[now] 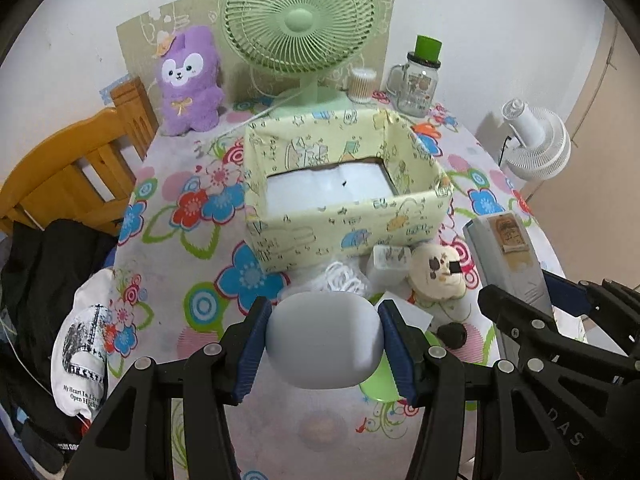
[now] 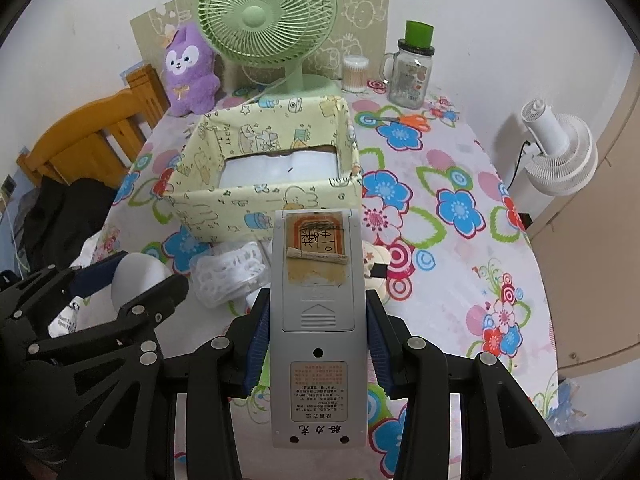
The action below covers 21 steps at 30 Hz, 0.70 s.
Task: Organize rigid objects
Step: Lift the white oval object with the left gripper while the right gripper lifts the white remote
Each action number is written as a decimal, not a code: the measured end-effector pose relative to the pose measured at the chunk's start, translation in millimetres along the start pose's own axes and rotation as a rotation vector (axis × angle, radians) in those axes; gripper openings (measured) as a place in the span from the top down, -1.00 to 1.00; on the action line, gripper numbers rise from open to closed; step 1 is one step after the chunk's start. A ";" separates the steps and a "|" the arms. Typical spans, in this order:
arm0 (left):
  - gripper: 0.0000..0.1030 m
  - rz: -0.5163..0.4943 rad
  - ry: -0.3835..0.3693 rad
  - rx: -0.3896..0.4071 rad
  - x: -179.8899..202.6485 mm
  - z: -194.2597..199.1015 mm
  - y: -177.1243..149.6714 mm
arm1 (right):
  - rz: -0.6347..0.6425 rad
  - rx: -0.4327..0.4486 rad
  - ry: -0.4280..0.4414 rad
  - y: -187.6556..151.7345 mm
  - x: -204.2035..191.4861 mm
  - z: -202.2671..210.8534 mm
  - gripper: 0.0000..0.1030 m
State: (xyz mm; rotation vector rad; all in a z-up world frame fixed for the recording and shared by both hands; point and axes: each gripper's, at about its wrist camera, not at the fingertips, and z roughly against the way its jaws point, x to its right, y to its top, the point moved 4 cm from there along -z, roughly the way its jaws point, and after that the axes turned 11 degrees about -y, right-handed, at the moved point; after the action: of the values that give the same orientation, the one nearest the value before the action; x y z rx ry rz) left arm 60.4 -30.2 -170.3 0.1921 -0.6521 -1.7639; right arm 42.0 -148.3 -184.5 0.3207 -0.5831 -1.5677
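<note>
My left gripper is shut on a smooth white rounded case, held above the table in front of a yellow patterned box. My right gripper is shut on a grey remote control, back side up, pointing at the same box, which is open with a white bottom. The remote also shows at the right of the left wrist view; the case and left gripper show at the left of the right wrist view. A cream round toy, a clear small box and white coiled plastic lie before the box.
A green fan, a purple plush, a glass jar with green lid and a cotton-swab tub stand at the table's back. Orange scissors lie right of the box. A wooden chair stands left, a white fan right.
</note>
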 end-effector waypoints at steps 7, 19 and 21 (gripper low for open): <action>-0.10 0.024 0.031 0.016 -5.0 0.7 17.7 | 0.036 0.010 0.027 20.8 -3.4 0.8 0.08; -0.10 0.062 0.067 0.038 -13.3 -8.4 53.1 | 0.093 0.011 0.079 63.4 -3.4 -12.9 0.08; -0.10 0.068 0.068 0.037 -15.0 -10.8 56.9 | 0.103 0.010 0.082 70.2 -4.4 -16.7 0.08</action>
State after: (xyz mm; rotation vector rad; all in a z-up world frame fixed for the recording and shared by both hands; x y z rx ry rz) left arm 117.6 -28.8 -152.7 0.2522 -0.6355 -1.6739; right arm 110.3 -146.8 -160.8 0.3559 -0.5358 -1.4463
